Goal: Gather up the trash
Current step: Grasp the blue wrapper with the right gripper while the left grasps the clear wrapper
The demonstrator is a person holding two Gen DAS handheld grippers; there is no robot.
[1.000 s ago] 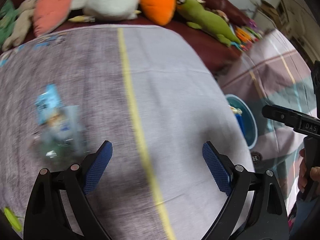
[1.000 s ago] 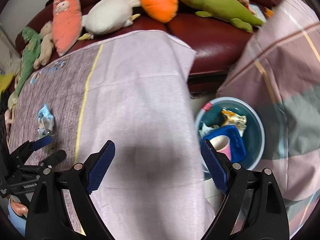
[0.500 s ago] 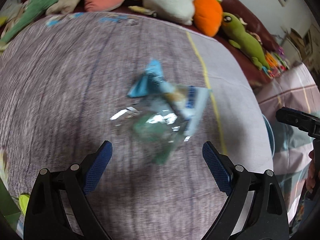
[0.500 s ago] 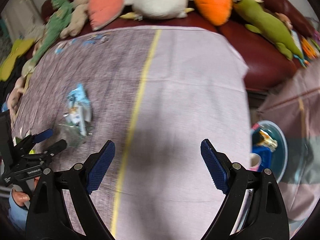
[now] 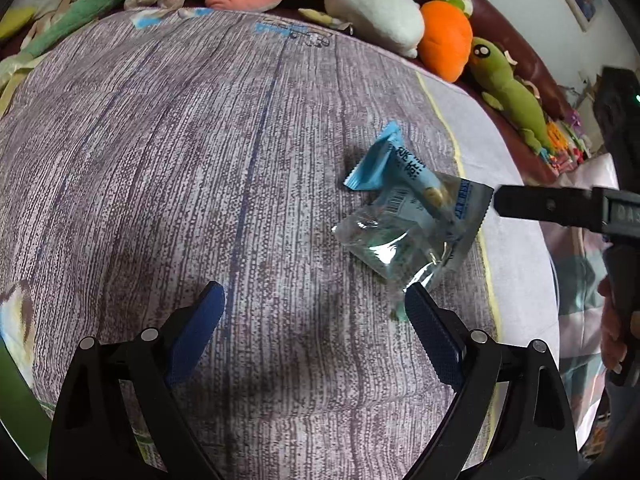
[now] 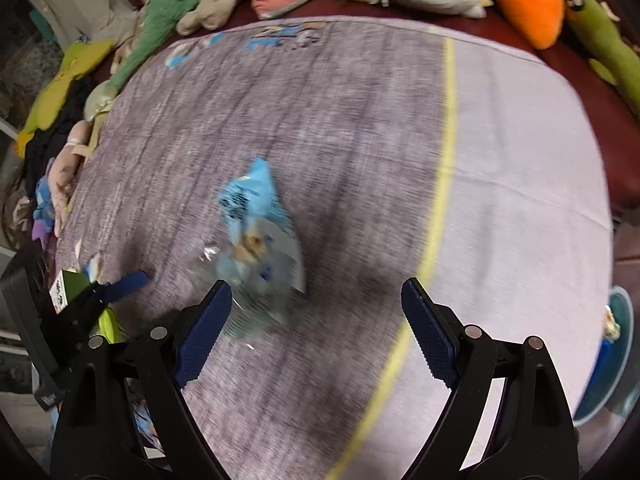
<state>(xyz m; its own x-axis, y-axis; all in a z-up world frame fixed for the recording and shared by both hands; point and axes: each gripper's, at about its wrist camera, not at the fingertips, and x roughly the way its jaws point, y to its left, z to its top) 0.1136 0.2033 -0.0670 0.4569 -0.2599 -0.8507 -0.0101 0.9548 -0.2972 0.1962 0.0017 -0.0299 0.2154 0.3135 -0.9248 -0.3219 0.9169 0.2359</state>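
Wrapper: one crumpled snack wrapper (image 5: 412, 216), blue at one end and clear plastic at the other, lying loose on the cloth-covered desk (image 5: 200, 140). It sits on the grey woven part of the cloth, just short of the yellow stripe (image 6: 442, 184) that runs toward the right edge.

Left tongs: the left tongs (image 5: 316, 320) are spread wide with nothing between them. The wrapper's clear end is right by the tip of the right-hand finger, more ahead and to the side than in the gap.

Right tongs: the right tongs (image 6: 316, 304) are also spread wide and empty. In that view the wrapper (image 6: 260, 240) is blurry and sits just ahead of the left-hand finger. From the left wrist view one of its black fingers pokes in right beside the wrapper's serrated edge; can't tell if it touches.

Progress: I'd say this piece is at the lining-up stage, not picked up yet. Still left: pinch it, carry it off the desk's right edge, drop it.

Bin: a teal basin (image 6: 618, 352) peeks out below the desk's right edge. Only a sliver shows, with something blue and a crumpled yellowish scrap inside, so it looks like some trash is already in there.

Other stuff: plush toys (image 5: 376, 12) lined up along the far edge on a dark red sofa, not trash as far as I can judge.
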